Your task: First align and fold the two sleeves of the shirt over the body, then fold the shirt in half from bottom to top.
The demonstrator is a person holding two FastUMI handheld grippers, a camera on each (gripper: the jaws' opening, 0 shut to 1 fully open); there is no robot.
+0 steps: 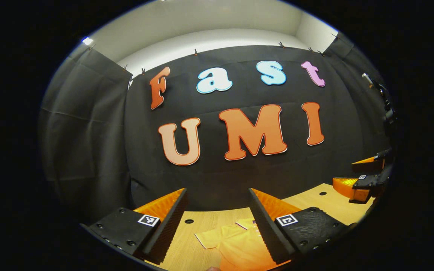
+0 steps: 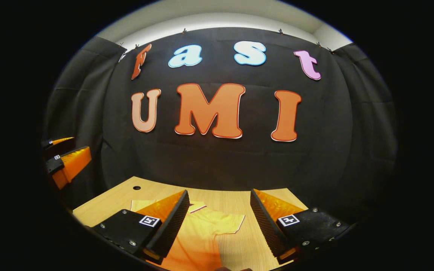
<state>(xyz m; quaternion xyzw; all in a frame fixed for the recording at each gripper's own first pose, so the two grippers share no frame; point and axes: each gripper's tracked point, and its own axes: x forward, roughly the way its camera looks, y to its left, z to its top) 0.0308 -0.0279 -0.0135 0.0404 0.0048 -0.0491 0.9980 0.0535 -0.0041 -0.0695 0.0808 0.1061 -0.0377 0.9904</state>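
- The left tool [image 1: 217, 222] is held up above the tabletop [image 1: 202, 233], its two fingers spread wide apart with nothing between them.
- The right tool [image 2: 219, 222] hangs likewise over the wooden tabletop [image 2: 262, 197], fingers wide apart and gripping nothing.
- The yellow shirt [image 1: 236, 242] lies flat on the tabletop below both tools, seen through the gap between each pair of fingers.
- In the left gripper view, one short sleeve [image 1: 207, 238] sticks out sideways, and the collar [image 1: 248, 223] shows a pale trim just beside the tool's finger.
- In the right gripper view, the shirt [image 2: 198, 235] shows its other sleeve [image 2: 232, 223] spread out flat, not folded over the body.
- Each tool shows at the edge of the other's view: the right tool [image 1: 365, 180] far to one side, the left tool [image 2: 64, 162] likewise, both well above the wood.
- Small round holes [image 1: 189, 221] dot the tabletop near the black cloth wall.
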